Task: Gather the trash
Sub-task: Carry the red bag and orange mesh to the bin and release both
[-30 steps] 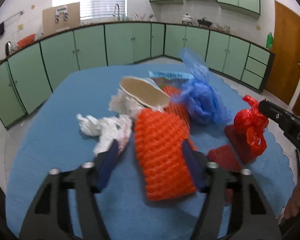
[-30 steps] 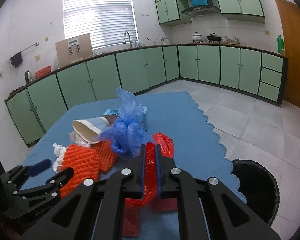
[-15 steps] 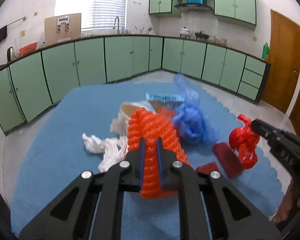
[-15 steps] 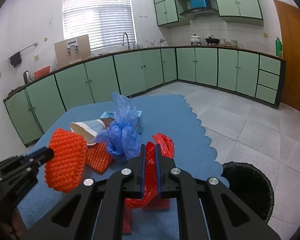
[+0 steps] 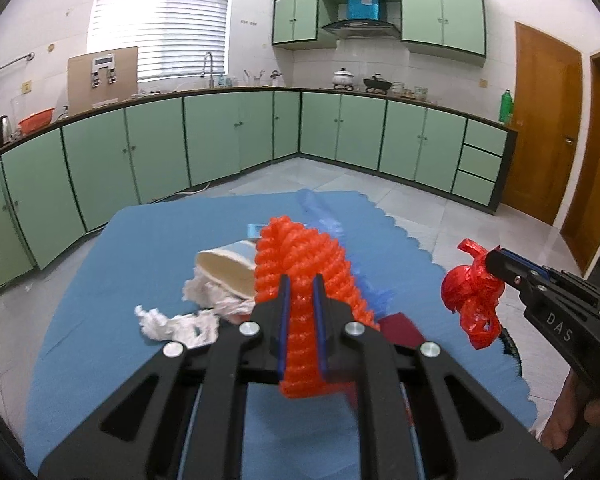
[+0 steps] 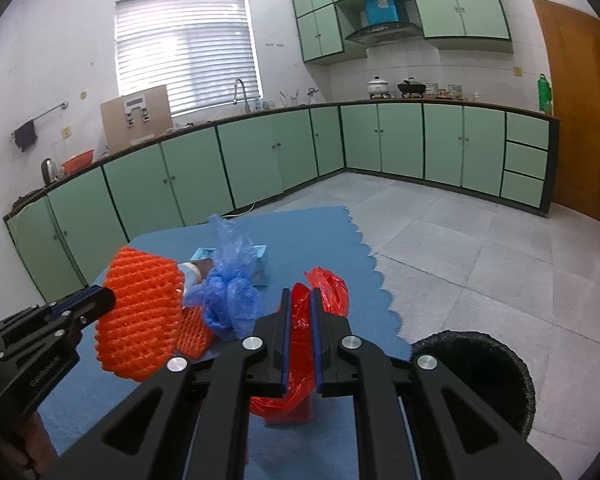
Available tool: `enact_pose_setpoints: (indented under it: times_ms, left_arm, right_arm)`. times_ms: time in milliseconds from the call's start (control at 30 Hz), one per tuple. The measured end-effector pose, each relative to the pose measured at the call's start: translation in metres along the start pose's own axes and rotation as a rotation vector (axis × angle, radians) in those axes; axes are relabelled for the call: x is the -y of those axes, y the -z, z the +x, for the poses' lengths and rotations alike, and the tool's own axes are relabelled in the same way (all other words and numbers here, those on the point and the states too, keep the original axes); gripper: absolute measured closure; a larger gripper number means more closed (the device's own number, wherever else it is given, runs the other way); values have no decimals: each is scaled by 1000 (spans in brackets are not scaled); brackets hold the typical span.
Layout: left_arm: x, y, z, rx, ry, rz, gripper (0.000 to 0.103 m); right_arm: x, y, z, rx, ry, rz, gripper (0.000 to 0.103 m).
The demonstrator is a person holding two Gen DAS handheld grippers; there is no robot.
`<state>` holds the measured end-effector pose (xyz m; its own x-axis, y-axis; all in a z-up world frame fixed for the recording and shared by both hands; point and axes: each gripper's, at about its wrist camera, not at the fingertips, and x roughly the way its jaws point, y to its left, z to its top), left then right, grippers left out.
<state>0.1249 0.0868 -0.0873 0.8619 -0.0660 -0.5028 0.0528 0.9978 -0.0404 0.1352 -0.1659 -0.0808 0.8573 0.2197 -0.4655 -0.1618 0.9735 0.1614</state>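
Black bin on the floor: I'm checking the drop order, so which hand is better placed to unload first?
Right, probably: the bin sits just beside the right gripper holding the red bag.

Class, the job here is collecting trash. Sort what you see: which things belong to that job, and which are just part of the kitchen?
Belongs to the job:
orange foam net
red plastic bag
blue plastic bag
paper cup
white crumpled tissue
black bin

Just lying about:
kettle
cooking pot
green bottle
cardboard box
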Motion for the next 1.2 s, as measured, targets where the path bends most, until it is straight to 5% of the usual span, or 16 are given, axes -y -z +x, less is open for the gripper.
enact_pose_setpoints:
  times_ms: [700, 1200]
  left_arm:
    - [146, -15, 43, 9, 260, 119, 93]
    - [242, 4, 119, -108, 377, 169, 89]
  right_arm:
    - [128, -8, -40, 46, 238, 102, 94]
    - [222, 22, -13, -38, 328, 176, 92]
